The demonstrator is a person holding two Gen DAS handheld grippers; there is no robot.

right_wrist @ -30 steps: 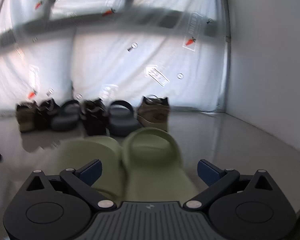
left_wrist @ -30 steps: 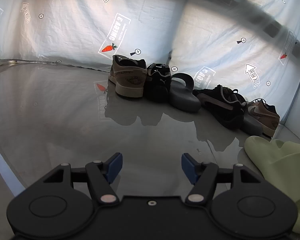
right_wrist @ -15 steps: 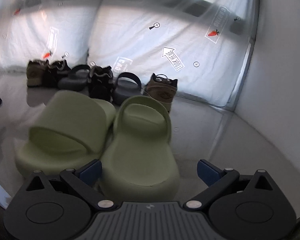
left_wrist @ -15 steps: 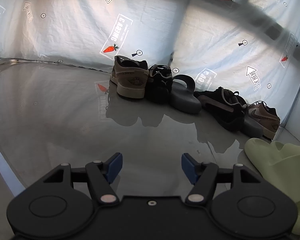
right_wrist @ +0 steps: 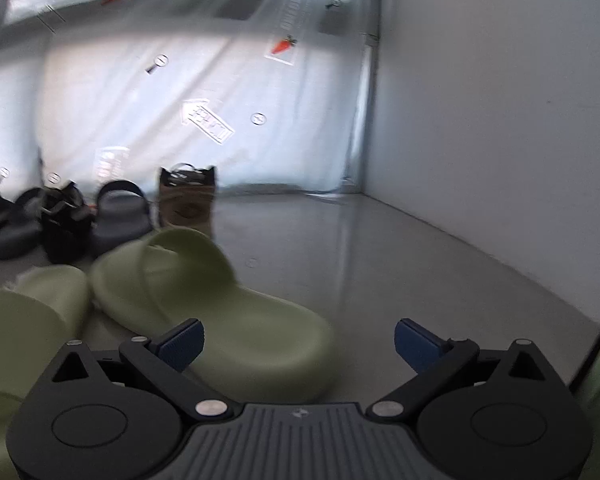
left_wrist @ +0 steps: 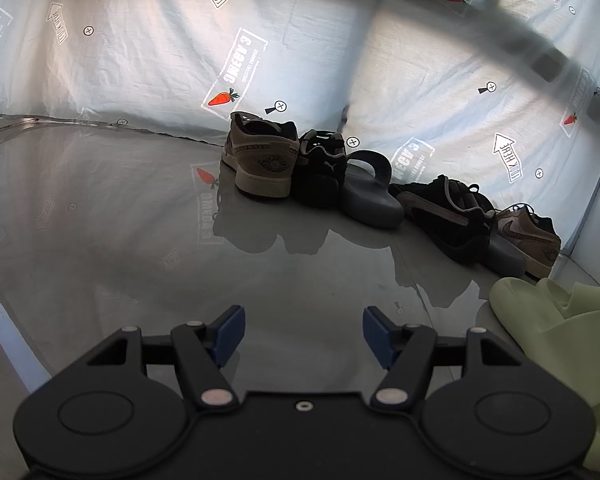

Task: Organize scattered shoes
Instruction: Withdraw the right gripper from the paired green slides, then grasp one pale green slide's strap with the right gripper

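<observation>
Right wrist view, blurred: two pale green slides lie side by side on a glossy grey floor. The right green slide sits just ahead of the right gripper, its heel near the left blue pad; the jaws stand wide apart, holding nothing. The left green slide lies at the near left. Farther off, a row of shoes lines a white printed sheet. Left wrist view: the left gripper hangs partly open and empty over bare floor, with the row far right.
</observation>
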